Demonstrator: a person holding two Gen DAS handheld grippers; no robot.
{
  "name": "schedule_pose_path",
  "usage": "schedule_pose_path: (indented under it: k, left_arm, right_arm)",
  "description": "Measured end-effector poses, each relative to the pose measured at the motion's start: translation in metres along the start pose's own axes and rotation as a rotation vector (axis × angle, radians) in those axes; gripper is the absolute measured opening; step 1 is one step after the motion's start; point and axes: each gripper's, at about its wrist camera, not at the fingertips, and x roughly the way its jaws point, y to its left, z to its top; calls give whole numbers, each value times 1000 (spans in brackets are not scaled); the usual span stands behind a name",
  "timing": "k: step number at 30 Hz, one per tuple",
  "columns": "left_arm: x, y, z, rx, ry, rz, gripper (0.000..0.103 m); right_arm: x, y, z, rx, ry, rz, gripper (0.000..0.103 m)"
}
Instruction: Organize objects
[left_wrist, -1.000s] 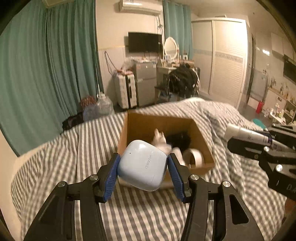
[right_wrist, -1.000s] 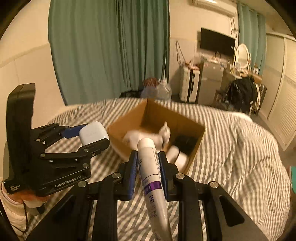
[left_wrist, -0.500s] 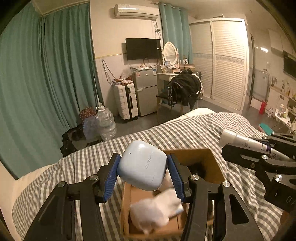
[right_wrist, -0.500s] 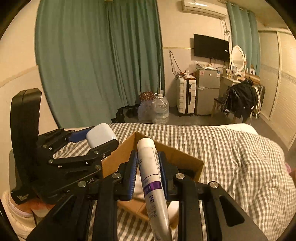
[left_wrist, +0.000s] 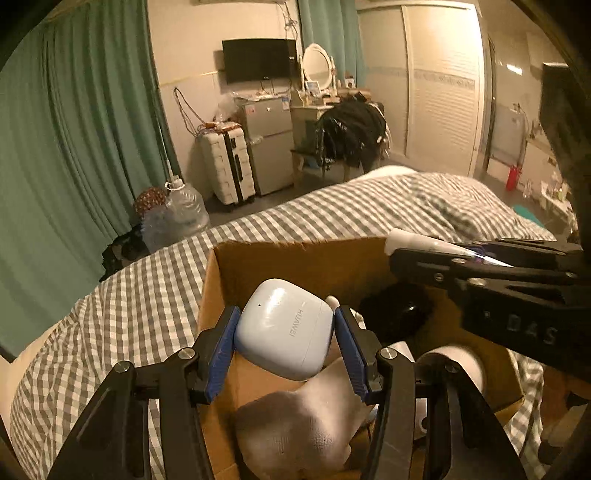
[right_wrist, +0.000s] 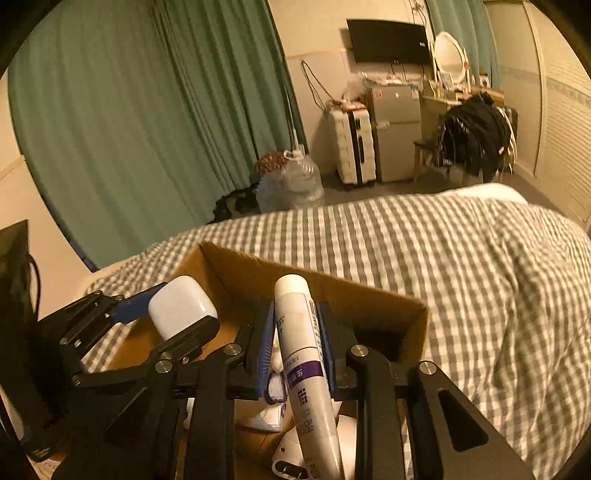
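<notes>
left tool (left_wrist: 284, 343) hides box (left_wrist: 295, 266) contents, perhaps socks.

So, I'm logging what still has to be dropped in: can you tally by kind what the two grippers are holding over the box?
Earbuds case, in the left gripper: 1
White tube with purple band, in the right gripper: 1
Total: 2, both above the cardboard box.
</notes>
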Motion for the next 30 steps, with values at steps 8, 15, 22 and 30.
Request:
schedule_pose_path:
  k: [8,15,22,30]
  left_arm:
    - [-14,-4,2,7,-21,64,84]
    - [-74,3,8,-36,-131,112,94]
    - [-146,19,7,-75,-258,156,102]
    - [-201,27,-7,-170,-297,163,103]
  right_arm:
    - [-8,-4,0,26,-5,-32,58]
    - [-56,6,9,1,-83,-70,60]
    - [-121,38,-1,-124,-204,-146,76]
    - [-178,57,-19,-169,-320,-163,91]
